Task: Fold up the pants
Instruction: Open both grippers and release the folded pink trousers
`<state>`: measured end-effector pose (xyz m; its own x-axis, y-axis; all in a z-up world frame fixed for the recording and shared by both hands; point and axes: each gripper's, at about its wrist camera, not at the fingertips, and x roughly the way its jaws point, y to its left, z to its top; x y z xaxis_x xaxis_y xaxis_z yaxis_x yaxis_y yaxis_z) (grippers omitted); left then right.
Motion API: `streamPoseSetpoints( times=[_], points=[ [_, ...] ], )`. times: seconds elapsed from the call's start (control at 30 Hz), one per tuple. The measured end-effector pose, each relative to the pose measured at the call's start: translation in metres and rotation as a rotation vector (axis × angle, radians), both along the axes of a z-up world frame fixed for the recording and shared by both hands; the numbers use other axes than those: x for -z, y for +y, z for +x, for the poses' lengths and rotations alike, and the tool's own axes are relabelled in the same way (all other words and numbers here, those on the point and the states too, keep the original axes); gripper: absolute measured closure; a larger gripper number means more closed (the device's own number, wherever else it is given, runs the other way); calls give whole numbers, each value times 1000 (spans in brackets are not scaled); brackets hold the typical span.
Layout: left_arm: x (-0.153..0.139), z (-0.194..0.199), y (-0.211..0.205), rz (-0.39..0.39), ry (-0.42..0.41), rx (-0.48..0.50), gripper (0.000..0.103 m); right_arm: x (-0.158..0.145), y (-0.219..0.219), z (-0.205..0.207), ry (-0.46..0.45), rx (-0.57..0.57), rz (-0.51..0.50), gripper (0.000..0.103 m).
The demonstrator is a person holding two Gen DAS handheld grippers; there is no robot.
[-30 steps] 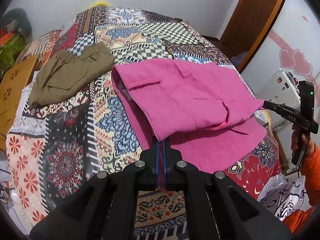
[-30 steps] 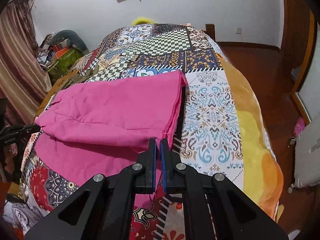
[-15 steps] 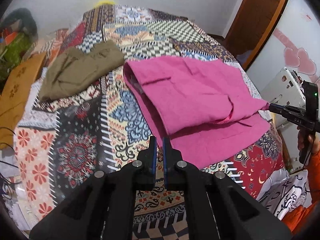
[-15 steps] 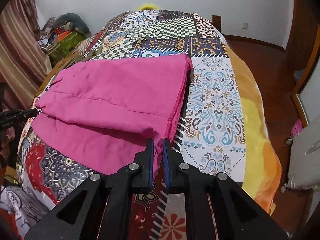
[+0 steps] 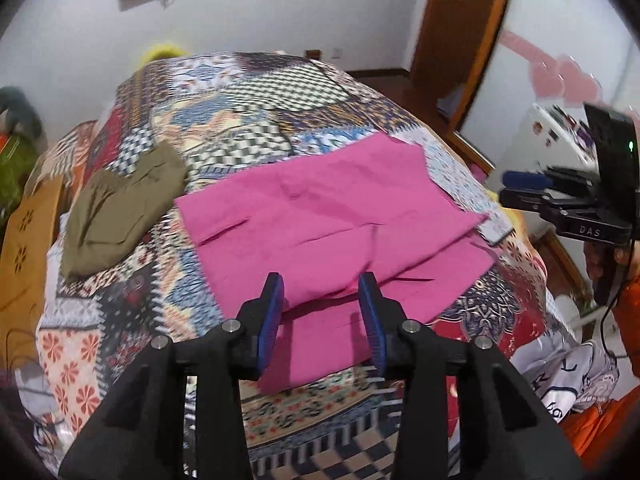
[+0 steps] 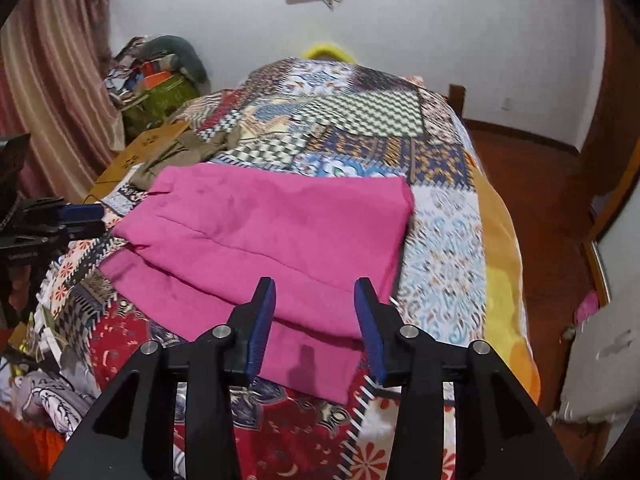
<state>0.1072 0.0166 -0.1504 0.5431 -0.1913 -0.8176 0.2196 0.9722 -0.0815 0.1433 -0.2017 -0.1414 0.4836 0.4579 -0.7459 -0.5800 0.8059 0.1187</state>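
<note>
The pink pants (image 5: pixel 336 224) lie on the patchwork bedspread (image 5: pixel 256 92), folded over so an upper layer rests on a lower one; they also show in the right wrist view (image 6: pixel 272 232). My left gripper (image 5: pixel 322 292) is open and empty, held above the near edge of the pants. My right gripper (image 6: pixel 314 296) is open and empty, above the near edge at the other end. The right gripper shows at the right of the left wrist view (image 5: pixel 524 182). The left gripper shows at the left of the right wrist view (image 6: pixel 80 212).
Folded olive-green pants (image 5: pixel 120 204) lie on the bed to the left of the pink ones. A wooden board (image 5: pixel 24 240) stands at the bed's left side. A white appliance (image 5: pixel 560 136) and a wooden door (image 5: pixel 460 40) are to the right. Clutter (image 6: pixel 160 80) sits by the curtain.
Both grippers let go of the pink pants, opened and drew back. The folded upper layer now lies flat on the lower one.
</note>
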Motion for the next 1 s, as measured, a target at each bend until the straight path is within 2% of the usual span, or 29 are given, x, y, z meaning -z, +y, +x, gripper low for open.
streamPoseSetpoints(
  times=[0.1,0.2,0.43,0.47,0.53,0.6,0.8,0.9,1.0],
  points=[
    [8,6,-15,37,18,37,63,0,12,0,-11,-38,-15,65],
    [18,9,-24,39,34,68,63,2,22,1,-12,-74,-15,65],
    [36,17,-34,72,70,99,62,18,42,1,25,-132,-18,62],
    [38,18,-34,86,71,105,60,22,46,1,34,-142,-20,62],
    [42,16,-36,108,73,121,47,25,50,0,49,-156,-22,62],
    [45,17,-36,131,66,123,42,31,56,-1,65,-173,-34,62],
    [49,27,-34,134,62,115,42,39,67,-3,93,-204,-45,62],
    [48,34,-33,126,63,116,51,41,71,-2,98,-215,-45,61],
    [43,40,-29,106,62,109,52,42,75,-2,94,-226,-52,61]
  ],
)
